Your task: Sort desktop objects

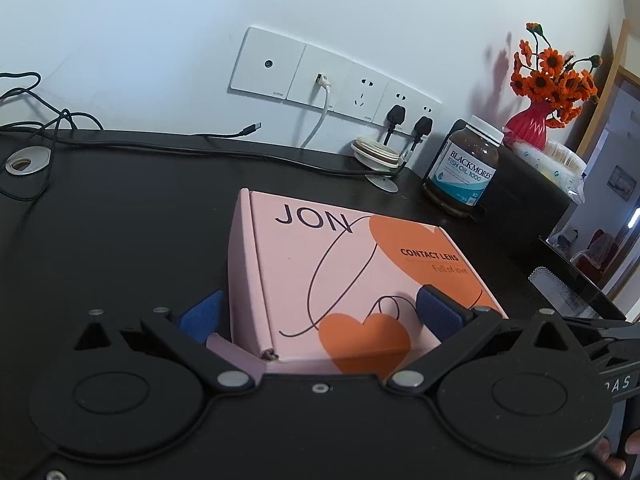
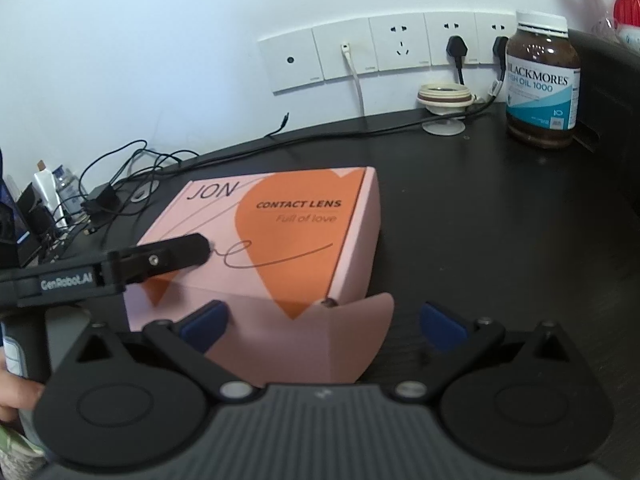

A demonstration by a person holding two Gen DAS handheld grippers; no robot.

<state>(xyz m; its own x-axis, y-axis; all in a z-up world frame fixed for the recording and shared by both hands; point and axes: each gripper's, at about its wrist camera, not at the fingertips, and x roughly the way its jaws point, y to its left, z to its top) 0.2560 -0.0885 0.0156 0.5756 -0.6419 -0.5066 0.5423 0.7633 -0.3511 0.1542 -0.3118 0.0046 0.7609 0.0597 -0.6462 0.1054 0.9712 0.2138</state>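
Note:
A pink and orange contact lens box (image 1: 340, 264) (image 2: 280, 232) lies flat on the black desk (image 1: 120, 220). My left gripper (image 1: 320, 314) is open at its near left corner: the left pad is beside the box's side wall and the right pad is over the lid. From the right wrist view, one black finger (image 2: 180, 254) of the left gripper lies on the lid. My right gripper (image 2: 323, 322) is open at the box's near end. A loose pink side flap (image 2: 352, 340) sticks out between its pads.
A brown fish oil bottle (image 1: 464, 164) (image 2: 542, 80) stands at the back right beside a black block (image 1: 528, 192) bearing a red vase of orange flowers (image 1: 528, 124). A beige round stack (image 2: 444, 96), wall sockets (image 1: 332, 72) and cables (image 1: 160, 146) line the back edge.

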